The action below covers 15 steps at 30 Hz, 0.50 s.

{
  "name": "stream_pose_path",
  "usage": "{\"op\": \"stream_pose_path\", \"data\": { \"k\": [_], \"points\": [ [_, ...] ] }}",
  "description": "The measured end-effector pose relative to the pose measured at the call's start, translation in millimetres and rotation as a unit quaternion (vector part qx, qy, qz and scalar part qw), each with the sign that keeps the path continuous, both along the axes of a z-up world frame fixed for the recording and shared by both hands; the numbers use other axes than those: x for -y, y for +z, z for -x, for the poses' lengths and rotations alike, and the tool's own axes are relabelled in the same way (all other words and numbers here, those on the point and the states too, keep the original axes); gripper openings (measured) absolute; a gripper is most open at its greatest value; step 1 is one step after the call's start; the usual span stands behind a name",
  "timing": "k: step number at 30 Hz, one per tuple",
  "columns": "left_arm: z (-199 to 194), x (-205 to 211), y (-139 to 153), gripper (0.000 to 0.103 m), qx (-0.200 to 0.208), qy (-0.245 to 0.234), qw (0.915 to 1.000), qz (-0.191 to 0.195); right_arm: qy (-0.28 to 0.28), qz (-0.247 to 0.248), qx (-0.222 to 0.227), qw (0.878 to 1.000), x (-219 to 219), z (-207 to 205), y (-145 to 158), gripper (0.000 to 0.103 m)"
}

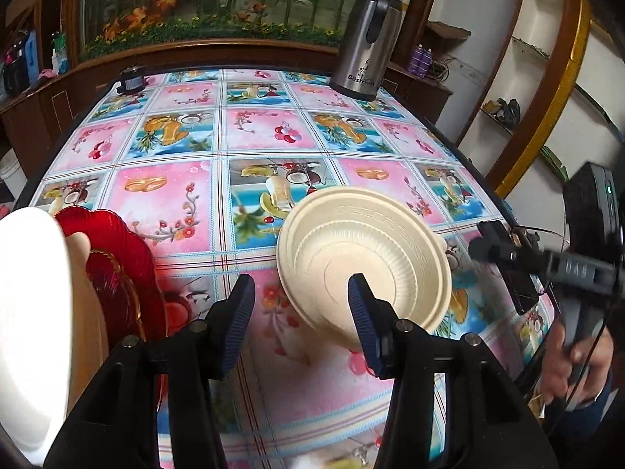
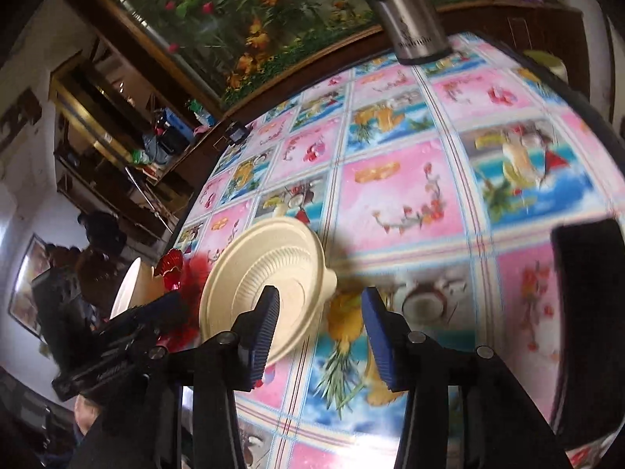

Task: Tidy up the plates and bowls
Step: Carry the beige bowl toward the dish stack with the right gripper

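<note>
A cream ribbed bowl (image 1: 363, 258) sits tilted on the patterned tablecloth, just beyond my left gripper's right finger; it also shows in the right wrist view (image 2: 269, 285), beyond the right gripper's left finger. My left gripper (image 1: 302, 293) is open and empty above the cloth. My right gripper (image 2: 320, 308) is open and empty; it also shows blurred at the right edge of the left wrist view (image 1: 504, 250). A red glass plate (image 1: 113, 269) lies at the left, partly under a white bowl (image 1: 27, 312) close to the lens. Both also show in the right wrist view: the red plate (image 2: 183, 277) and the white bowl (image 2: 127, 293).
A steel thermos jug (image 1: 367, 39) stands at the table's far right; it also shows in the right wrist view (image 2: 414, 11). A small dark jar (image 1: 131, 80) sits at the far left corner. A dark object (image 2: 586, 324) lies at the right. Wooden cabinets and shelves surround the table (image 1: 273, 133).
</note>
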State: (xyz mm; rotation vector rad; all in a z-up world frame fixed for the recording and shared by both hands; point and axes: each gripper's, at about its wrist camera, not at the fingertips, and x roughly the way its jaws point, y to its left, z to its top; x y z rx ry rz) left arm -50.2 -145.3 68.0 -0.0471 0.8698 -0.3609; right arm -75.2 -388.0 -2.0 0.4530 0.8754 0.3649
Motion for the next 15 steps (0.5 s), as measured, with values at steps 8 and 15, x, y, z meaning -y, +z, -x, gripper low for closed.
{"op": "stream_pose_path", "data": {
  "k": [8,15],
  "points": [
    [-12.8,-1.2,-11.9,0.043,-0.021,0.006,0.9997,0.015,0.010,-0.001,-0.016,1.000,-16.4,-9.9,-17.8,0.026],
    [-19.1,1.8,-25.0,0.015,-0.032,-0.003,0.9993,0.018,0.008,0.008,-0.012,1.000,-23.3,-8.9,-19.9,0.015]
  ]
}}
